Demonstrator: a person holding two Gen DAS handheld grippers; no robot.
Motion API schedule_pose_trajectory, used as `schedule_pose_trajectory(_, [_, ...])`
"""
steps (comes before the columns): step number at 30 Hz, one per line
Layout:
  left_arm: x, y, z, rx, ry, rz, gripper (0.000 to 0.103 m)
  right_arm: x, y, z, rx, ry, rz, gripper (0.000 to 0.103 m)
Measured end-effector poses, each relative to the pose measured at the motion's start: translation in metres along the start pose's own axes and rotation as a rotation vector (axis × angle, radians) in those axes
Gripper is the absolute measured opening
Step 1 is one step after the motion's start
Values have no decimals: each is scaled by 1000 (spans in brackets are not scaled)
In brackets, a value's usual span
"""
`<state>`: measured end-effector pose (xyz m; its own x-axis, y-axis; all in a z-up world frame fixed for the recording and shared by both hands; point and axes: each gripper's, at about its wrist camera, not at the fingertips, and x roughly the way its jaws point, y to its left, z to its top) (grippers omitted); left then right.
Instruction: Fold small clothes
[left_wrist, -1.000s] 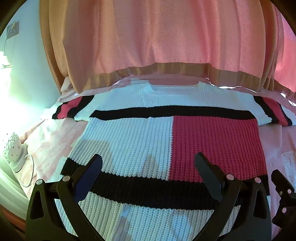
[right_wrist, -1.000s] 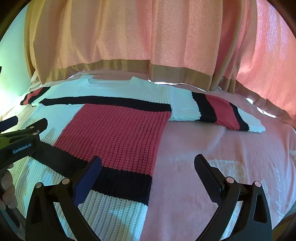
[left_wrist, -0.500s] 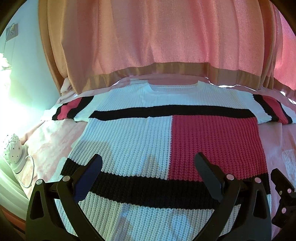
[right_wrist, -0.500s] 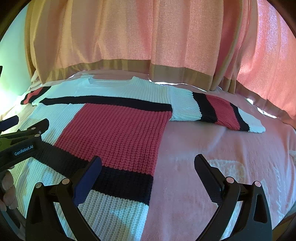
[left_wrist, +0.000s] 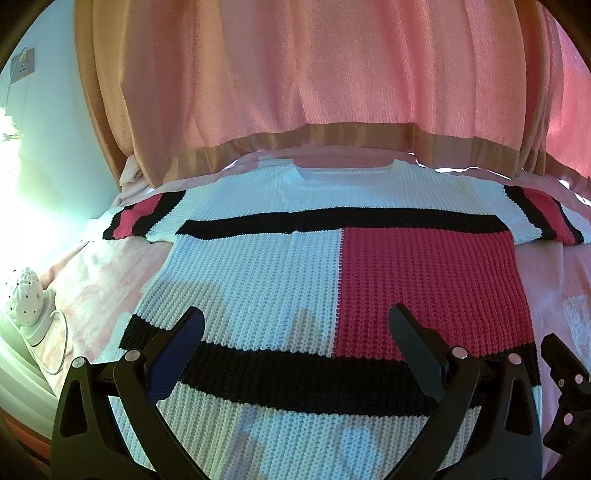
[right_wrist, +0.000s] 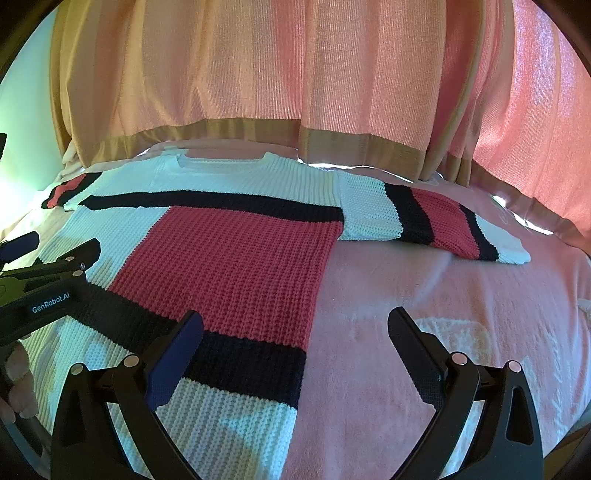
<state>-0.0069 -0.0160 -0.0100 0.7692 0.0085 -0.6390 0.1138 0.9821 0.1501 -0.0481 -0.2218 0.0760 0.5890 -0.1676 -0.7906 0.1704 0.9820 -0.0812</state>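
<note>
A knitted sweater (left_wrist: 295, 280) in white, red and black blocks lies flat, face up, on a pink bedspread (left_wrist: 103, 273), neck toward the curtain, sleeves spread out sideways. It also shows in the right wrist view (right_wrist: 236, 258), with its right sleeve (right_wrist: 436, 221) stretched out. My left gripper (left_wrist: 295, 332) is open and empty, hovering over the sweater's lower hem. My right gripper (right_wrist: 295, 332) is open and empty above the sweater's lower right edge. The left gripper (right_wrist: 48, 269) shows at the left of the right wrist view.
A pink and tan curtain (left_wrist: 295, 92) hangs right behind the bed. A white dotted lamp (left_wrist: 26, 299) with a cord stands at the bed's left edge. Bare pink bedspread (right_wrist: 461, 314) lies to the right of the sweater.
Both views have shifted very slightly; the grippers stay open over the sweater's hem. The sweater has not moved.
</note>
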Motion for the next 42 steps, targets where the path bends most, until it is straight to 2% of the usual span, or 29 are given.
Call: schedule_pose_trajectory(42, [1,0,-1,0,3,-3,97,1,3,-4,-5,-4,-3,98])
